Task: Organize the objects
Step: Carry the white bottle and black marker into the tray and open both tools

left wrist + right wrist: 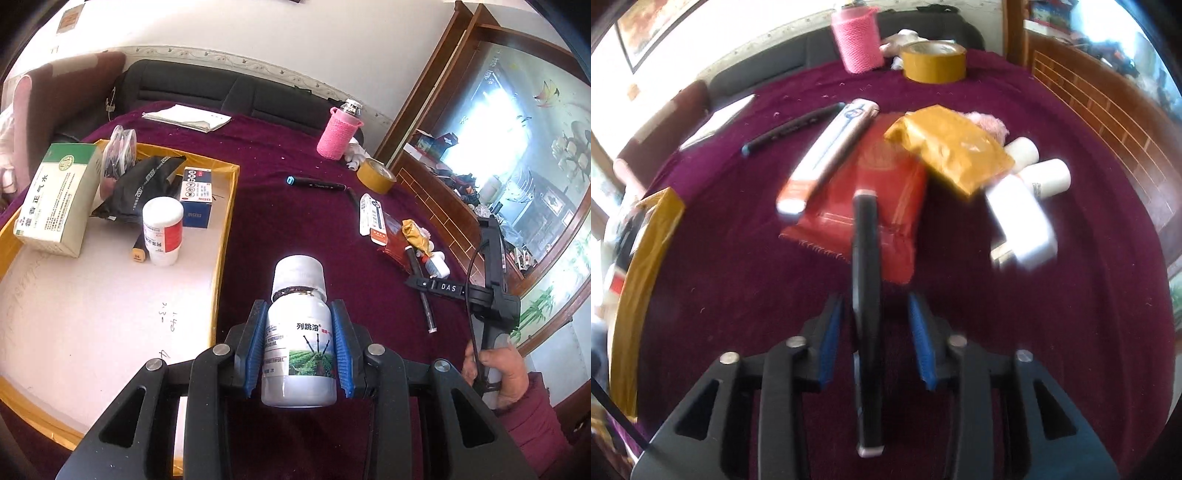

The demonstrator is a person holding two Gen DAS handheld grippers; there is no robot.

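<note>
Left gripper (300, 345): clenched on the white plastic bottle with a green field picture on its label (299, 334), blue pads pressed to both sides of its body.
Bottle location: held above the purple tablecloth (295, 206), just right of the yellow-rimmed shallow tray with a white floor (224, 229).
Bottle axis: long axis runs along the fingers, white cap pointing forward and away from the wrist camera, label facing up.
Step in hand: likely carrying the bottle to the tray; it should clear the yellow rim, then settle on bare white floor short of the white jar with a red label (162, 230).
Right gripper (877, 328): fingers spread, not gripping; the slim black pen-like stick (866, 295) lies between them with a gap on each side.
Stick axis: lengthwise along the fingers, far tip over the red foil packet (871, 199); the view is blurred.
Stick grasp: closing squarely across its middle should keep it from pivoting.
</note>
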